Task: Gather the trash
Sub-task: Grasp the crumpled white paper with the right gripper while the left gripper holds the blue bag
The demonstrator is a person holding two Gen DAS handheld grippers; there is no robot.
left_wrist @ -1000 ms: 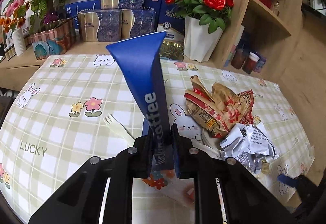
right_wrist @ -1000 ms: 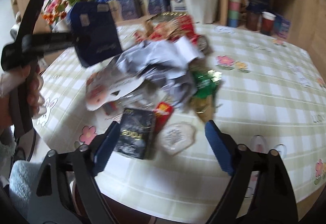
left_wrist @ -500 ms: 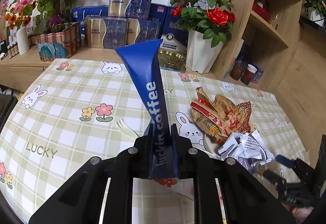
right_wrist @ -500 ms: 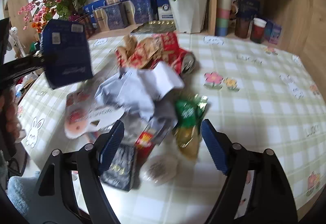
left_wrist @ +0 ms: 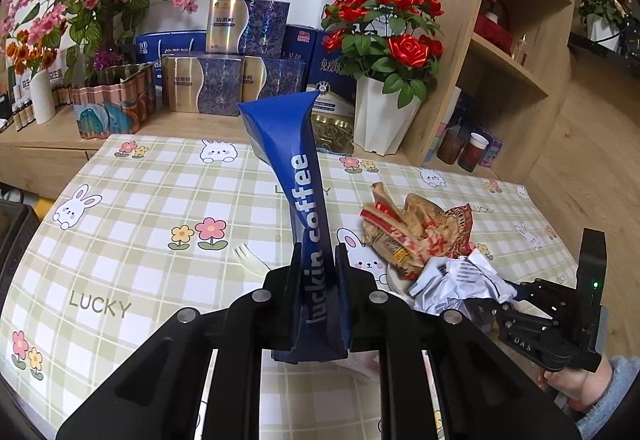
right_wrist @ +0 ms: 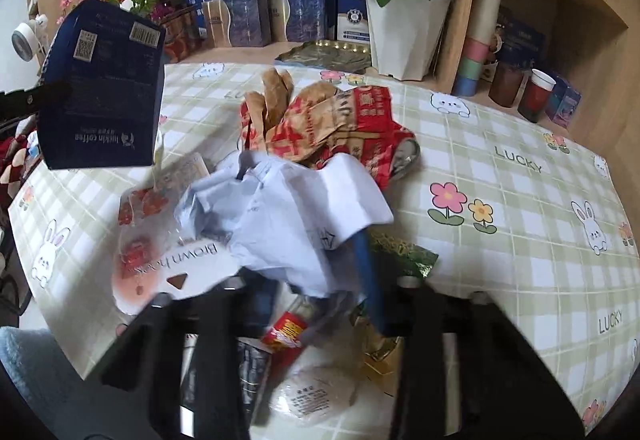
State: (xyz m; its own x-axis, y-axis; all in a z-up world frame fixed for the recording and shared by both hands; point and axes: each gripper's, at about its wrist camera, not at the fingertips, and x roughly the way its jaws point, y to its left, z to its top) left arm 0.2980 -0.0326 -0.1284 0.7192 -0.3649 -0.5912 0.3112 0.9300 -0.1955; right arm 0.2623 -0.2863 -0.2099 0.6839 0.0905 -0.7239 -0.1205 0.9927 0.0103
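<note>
My left gripper (left_wrist: 318, 260) is shut on a blue "luckin coffee" paper bag (left_wrist: 298, 175) and holds it upright above the table; the bag also shows at the left of the right wrist view (right_wrist: 100, 91). My right gripper (right_wrist: 316, 268) has closed around a crumpled white paper (right_wrist: 288, 211), also seen in the left wrist view (left_wrist: 460, 280). Behind it lies a crumpled red-and-brown wrapper (right_wrist: 332, 119) (left_wrist: 416, 232). A clear "Brown" plastic bag (right_wrist: 160, 248), a red packet (right_wrist: 286, 332) and a round white wrapper (right_wrist: 316, 392) lie near the front edge.
The table has a checked bunny cloth (left_wrist: 140, 207). A white fork (left_wrist: 250, 258) lies by the left gripper. A white pot of red roses (left_wrist: 384, 119), gift boxes (left_wrist: 228, 79) and a wooden shelf (left_wrist: 512, 51) with cups (right_wrist: 536, 95) stand behind.
My right gripper moved forward into the trash pile and closed from wide open onto the crumpled white paper. My left gripper kept hold of the blue bag and lifted slightly.
</note>
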